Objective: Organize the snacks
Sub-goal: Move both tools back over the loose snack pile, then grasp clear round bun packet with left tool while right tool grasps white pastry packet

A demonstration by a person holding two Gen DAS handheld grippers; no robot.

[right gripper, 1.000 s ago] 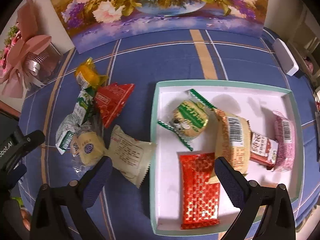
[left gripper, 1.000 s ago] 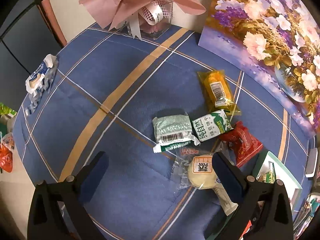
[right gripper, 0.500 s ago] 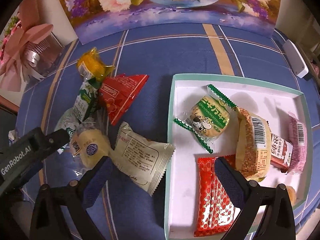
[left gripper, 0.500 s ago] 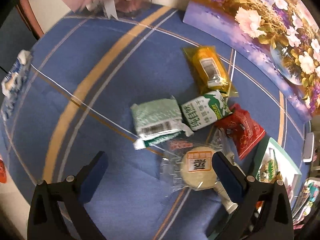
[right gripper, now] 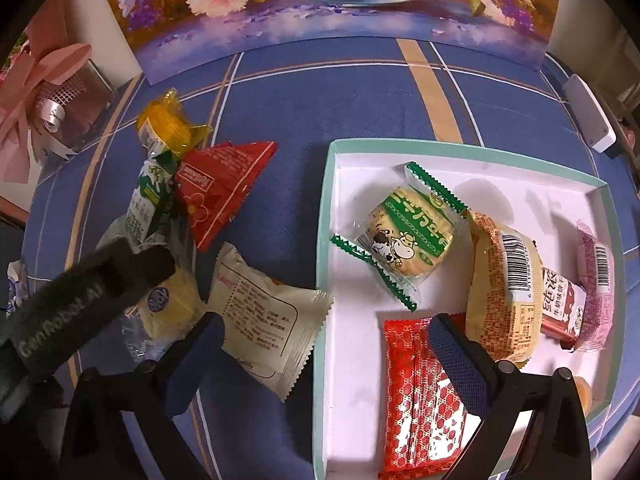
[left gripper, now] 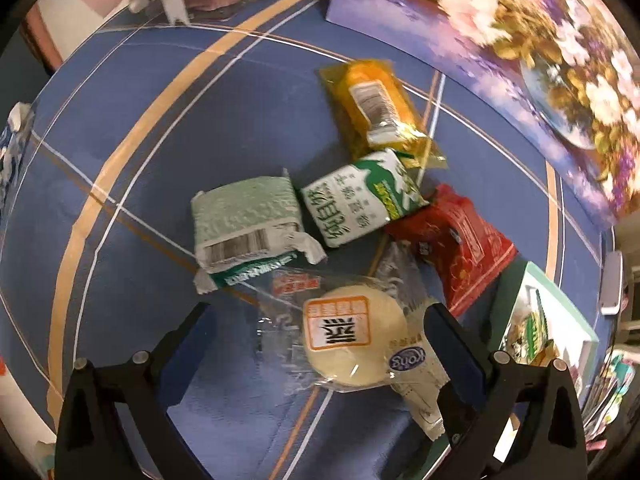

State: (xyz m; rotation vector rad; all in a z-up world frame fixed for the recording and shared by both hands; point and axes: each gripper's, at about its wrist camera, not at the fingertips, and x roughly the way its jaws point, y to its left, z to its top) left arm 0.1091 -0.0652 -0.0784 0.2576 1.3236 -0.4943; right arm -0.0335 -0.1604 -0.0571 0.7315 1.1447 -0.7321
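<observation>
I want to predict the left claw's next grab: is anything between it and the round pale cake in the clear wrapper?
Nothing visible blocks it. The left claw is open with the round cake between its fingers. The green-white packet lies beyond it, and the white packet peeks out beside the cake's right edge.

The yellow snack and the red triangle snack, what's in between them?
The green-and-white milk packet lies between the yellow snack and the red triangle snack, touching both. The left wrist view shows it best.
</observation>
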